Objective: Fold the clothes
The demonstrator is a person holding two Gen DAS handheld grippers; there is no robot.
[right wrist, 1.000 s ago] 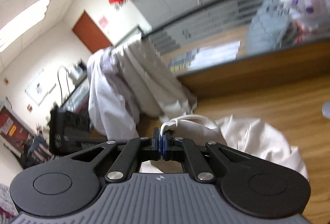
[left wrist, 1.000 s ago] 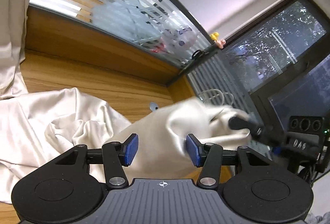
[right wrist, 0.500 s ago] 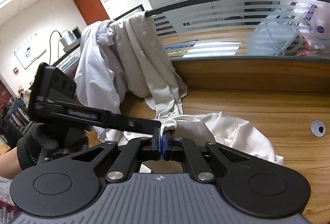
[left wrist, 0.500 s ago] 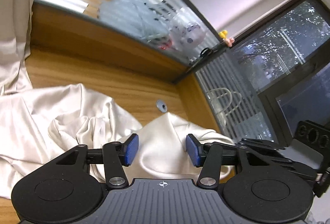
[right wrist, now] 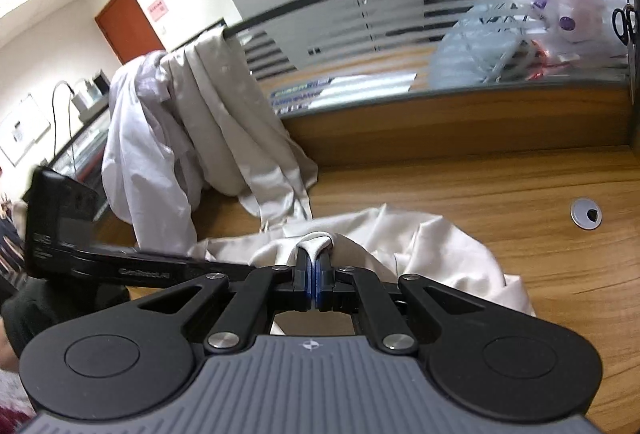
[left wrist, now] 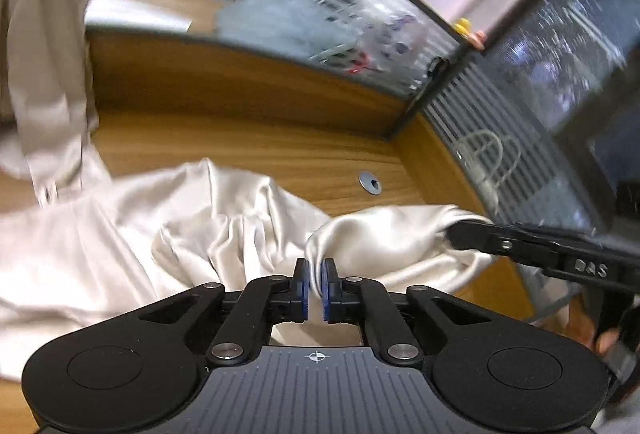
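- Hanging off to the left gripper's (left wrist: pixel 314 288) far left, other pale clothes (right wrist: pixel 192 130) are draping over the glass partition (right wrist: pixel 400 18) and spilling onto the wooden desk (right wrist: pixel 500 202); whether those are waiting for folding, I cannot tell.
- Lying ahead of both tools, the cream garment (left wrist: pixel 132 234) is sitting in a loose, wrinkled heap on the desk, showing no flat panel or crisp crease.
- Pinching a bunched ridge of that garment, the left gripper is clamping down with cloth showing between its blue pads.
- Biting a small hump of the same garment just beyond its tips, the right gripper (right wrist: pixel 314 284) is likewise closing tight on fabric.
- Judging by the rumpled cloth, spreading and folding are looking largely outstanding.
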